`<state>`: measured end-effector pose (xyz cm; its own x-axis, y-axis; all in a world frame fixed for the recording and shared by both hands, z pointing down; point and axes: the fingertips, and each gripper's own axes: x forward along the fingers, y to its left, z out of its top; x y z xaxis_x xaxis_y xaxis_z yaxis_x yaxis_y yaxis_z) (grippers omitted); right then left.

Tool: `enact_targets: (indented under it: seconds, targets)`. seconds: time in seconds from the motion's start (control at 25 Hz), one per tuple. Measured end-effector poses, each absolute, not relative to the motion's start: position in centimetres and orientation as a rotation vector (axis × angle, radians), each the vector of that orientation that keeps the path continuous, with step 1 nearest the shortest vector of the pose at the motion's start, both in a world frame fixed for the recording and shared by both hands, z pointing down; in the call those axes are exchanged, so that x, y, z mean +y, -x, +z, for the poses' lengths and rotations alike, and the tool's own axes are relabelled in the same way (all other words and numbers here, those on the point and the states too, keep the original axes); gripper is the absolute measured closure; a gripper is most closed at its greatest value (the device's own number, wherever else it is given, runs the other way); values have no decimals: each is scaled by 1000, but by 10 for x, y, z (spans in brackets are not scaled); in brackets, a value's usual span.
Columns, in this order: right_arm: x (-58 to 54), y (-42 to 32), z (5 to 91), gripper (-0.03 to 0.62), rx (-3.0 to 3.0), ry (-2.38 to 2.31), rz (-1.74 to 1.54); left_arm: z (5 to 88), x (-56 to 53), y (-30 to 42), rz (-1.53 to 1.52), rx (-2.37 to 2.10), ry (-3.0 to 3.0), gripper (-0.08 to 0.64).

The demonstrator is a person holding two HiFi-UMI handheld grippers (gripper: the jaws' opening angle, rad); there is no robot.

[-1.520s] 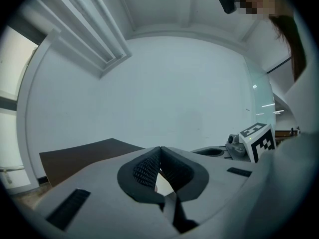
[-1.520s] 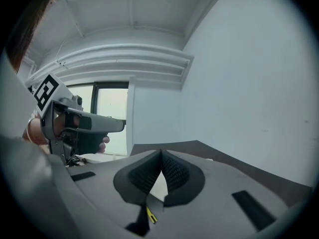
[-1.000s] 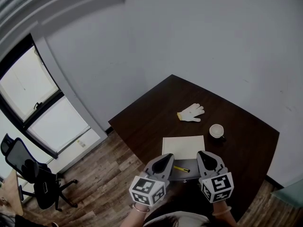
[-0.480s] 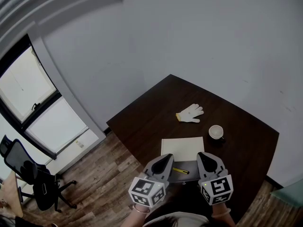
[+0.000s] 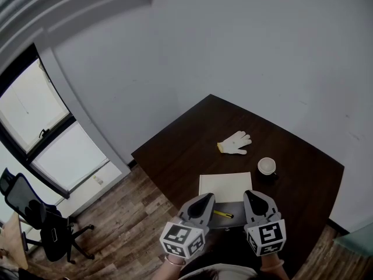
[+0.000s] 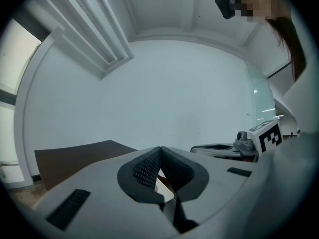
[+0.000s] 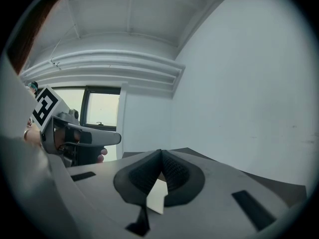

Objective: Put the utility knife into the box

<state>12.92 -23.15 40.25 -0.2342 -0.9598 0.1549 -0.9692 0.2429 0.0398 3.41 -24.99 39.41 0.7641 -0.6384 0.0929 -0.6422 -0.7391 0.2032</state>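
Grey-padded, my left gripper (image 5: 204, 199) is pinched shut on nothing. The yellow utility knife (image 5: 223, 214) lies just right of it, on a grey tray (image 5: 232, 223) I take for the box, unmoved this last second, so perhaps already home. My right gripper (image 5: 252, 196), beyond, is shut and empty too.

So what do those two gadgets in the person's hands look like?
Both the left gripper and right gripper are smooth grey shells tapering to pointed jaws lined with black ribbed pads. Each carries a white cube printed with black square markers.
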Motion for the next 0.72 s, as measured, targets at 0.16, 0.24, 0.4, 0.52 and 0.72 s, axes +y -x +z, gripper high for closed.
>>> enact_targets:
  seconds: [0.16,0.24,0.4,0.52,0.72]
  targets:
    - [-232,-134,400,586,-2348,-1882,101,396,-250,-36,23,-1003,-2735,543]
    - [-232,-135,400,586,-2347,-1890,103,397,-249,-37,25,-998,-2741,543]
    - [-235,-134,402,585,-2347,-1889,104,402,-250,-39,36,-992,-2740,543]
    - [-236,-131,402,584,-2351,-1882,103,403,-251,-38,39,-988,-2735,543]
    - [-240,-128,403,584,-2345,-1882,102,404,-257,-32,43,-1004,-2734,543]
